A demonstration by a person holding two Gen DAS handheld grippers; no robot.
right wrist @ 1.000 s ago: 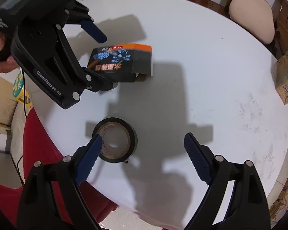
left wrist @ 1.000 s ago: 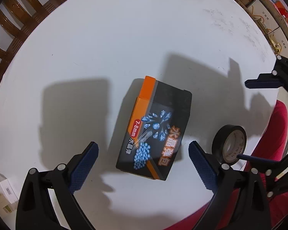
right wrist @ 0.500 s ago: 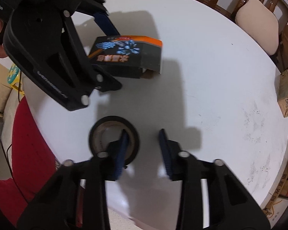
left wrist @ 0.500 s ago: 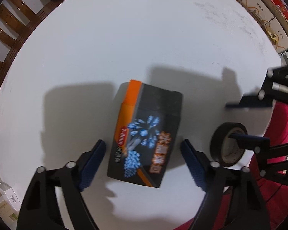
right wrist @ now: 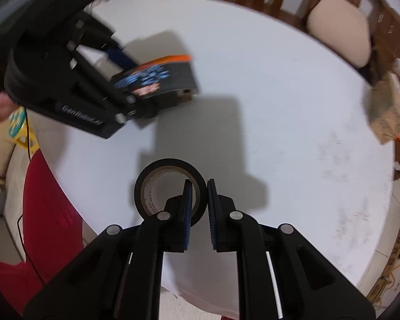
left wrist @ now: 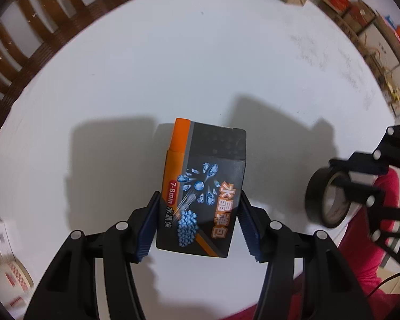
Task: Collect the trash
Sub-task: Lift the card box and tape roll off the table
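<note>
Both pieces of trash are gripped, so the picking-up looks done; carrying them to a bin is what seems left, and no bin shows in either view.

The left tool (left wrist: 197, 226) has just been closing and now clamps the cardboard box (left wrist: 204, 186) across its two long sides, its ribbed blue pads pressed against the card. The box is a flat rectangular carton, dark grey with an orange edge strip and printed blue crystals; its surface looks smooth and slightly glossy. It appears lifted a little off the white tabletop (left wrist: 173, 66), judging by its shadow.

Right of the box, the right tool (right wrist: 199, 200) is pinched narrow on the wall of the black tape roll (right wrist: 170, 186), one pad inside the ring and one outside. The roll is a glossy black hoop on a pale cardboard core, tipped up from the round, matt, faintly scuffed tabletop.
</note>
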